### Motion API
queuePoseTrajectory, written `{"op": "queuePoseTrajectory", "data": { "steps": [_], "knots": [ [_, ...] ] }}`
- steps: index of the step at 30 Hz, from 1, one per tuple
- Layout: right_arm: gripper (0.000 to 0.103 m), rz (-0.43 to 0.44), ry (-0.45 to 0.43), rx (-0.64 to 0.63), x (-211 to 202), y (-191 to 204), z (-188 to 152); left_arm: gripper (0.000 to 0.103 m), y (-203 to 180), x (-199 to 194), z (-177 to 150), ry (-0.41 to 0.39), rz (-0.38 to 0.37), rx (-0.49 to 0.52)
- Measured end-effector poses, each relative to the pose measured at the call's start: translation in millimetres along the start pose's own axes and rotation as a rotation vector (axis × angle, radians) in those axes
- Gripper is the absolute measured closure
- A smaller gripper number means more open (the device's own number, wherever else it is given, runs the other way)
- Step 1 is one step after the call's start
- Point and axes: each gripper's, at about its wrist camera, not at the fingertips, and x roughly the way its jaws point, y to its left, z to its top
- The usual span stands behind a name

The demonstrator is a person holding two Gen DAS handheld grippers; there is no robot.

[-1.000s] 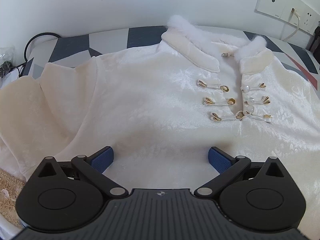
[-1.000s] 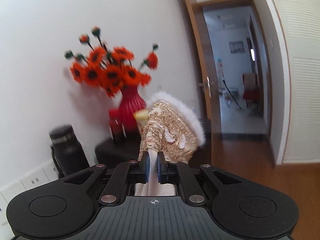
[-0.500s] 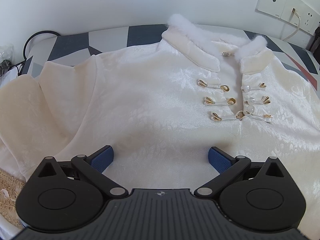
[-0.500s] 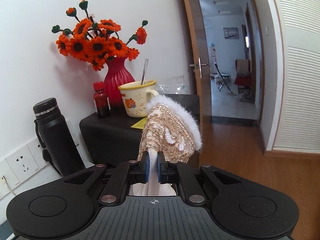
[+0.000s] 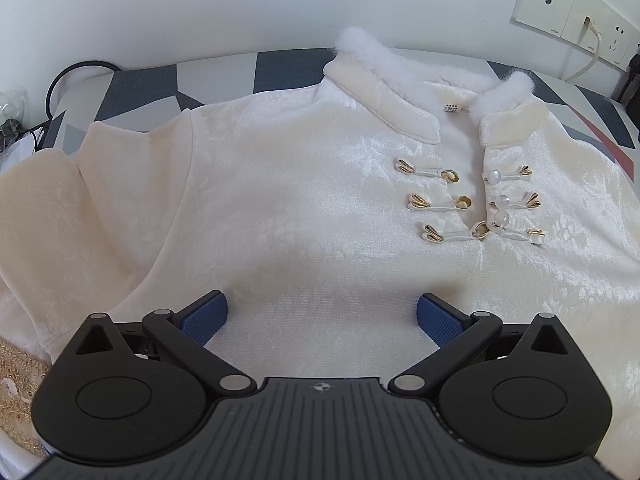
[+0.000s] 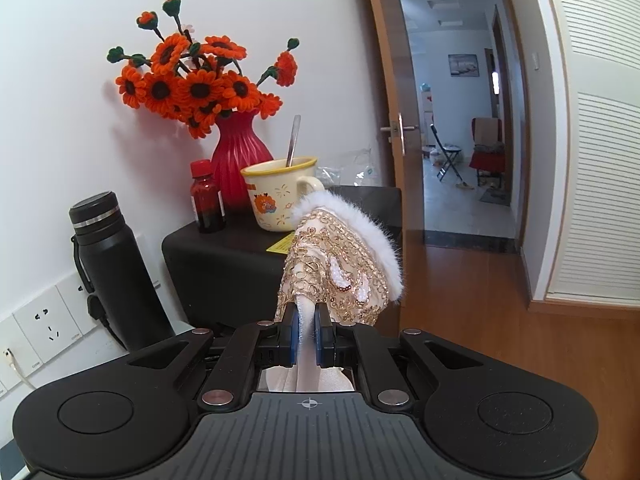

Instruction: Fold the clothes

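Comparing this with my views from 1 second back, I find the biggest change in the right wrist view: the background has swung, so the black side table [image 6: 248, 256], the red vase [image 6: 236, 160] of orange knitted flowers, the cream mug [image 6: 280, 192] with its spoon, and the black flask [image 6: 108, 264] beside the wall sockets [image 6: 48, 324] now sit lower and fuller in frame, where earlier the vase was blurred and the mug barely showed. I read that as my right gripper [image 6: 306, 336] tipping a little while carrying its load, not travelling far. The white velvet jacket [image 5: 304, 184] has not shifted at all on the patterned bedcover [image 5: 168, 88]; it lies flat, front up, fur collar [image 5: 404, 60] toward the wall, with 3 pairs of gold frog fastenings [image 5: 472, 204] undone. My left gripper [image 5: 320, 316] hangs over the jacket's lower front with its blue pads wide apart and nothing between them, unchanged. The right jaws stay pressed together on the fur-trimmed, gold-embroidered sleeve cuff [image 6: 344, 268], lifted clear of the bed. I judge the sleeve fold is mid-carry: the cuff needs bringing across onto the jacket body before release.
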Motion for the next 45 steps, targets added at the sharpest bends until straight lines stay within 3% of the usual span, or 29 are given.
{"op": "queuePoseTrajectory", "data": {
  "steps": [3, 8, 13, 18, 22, 29, 34, 39, 45],
  "knots": [
    [0.096, -0.001, -0.007, 0.003, -0.5, -0.1, 1.9, 0.0, 0.1, 0.2, 0.5, 0.001, -0.001, 0.0],
    [0.096, -0.007, -0.092, 0.072, -7.3, -9.5, 24.8, 0.0, 0.1, 0.2, 0.4, -0.004, -0.002, 0.0],
    [0.096, 0.019, -0.019, 0.061, -4.6, -6.2, 23.8, 0.0, 1.1, -0.1, 0.6, -0.003, -0.01, -0.002],
    [0.096, 0.158, 0.057, 0.043, -22.4, 22.8, 9.8, 0.001, 26.0, -14.6, -1.1, -0.008, -0.069, -0.064],
    [0.096, 0.345, 0.088, -0.046, -60.9, 77.3, -5.5, 0.001, 59.1, -36.2, -10.7, -0.049, -0.11, -0.123],
    [0.095, 0.753, 0.182, -0.33, -157.7, 191.7, -81.6, 0.001, 109.9, -57.6, -40.8, -0.052, -0.134, -0.17],
    [0.095, 0.931, 0.302, -0.518, -208.2, 237.5, -160.5, 0.001, 131.6, -61.3, -56.4, -0.05, -0.143, -0.228],
    [0.095, 0.978, 0.387, -0.699, -231.3, 257.4, -226.9, 0.001, 138.0, -58.3, -58.0, -0.045, -0.151, -0.262],
    [0.094, 0.994, 0.442, -0.704, -233.0, 251.9, -241.2, 0.001, 133.2, -49.3, -52.1, -0.027, -0.134, -0.256]
  ]
}}
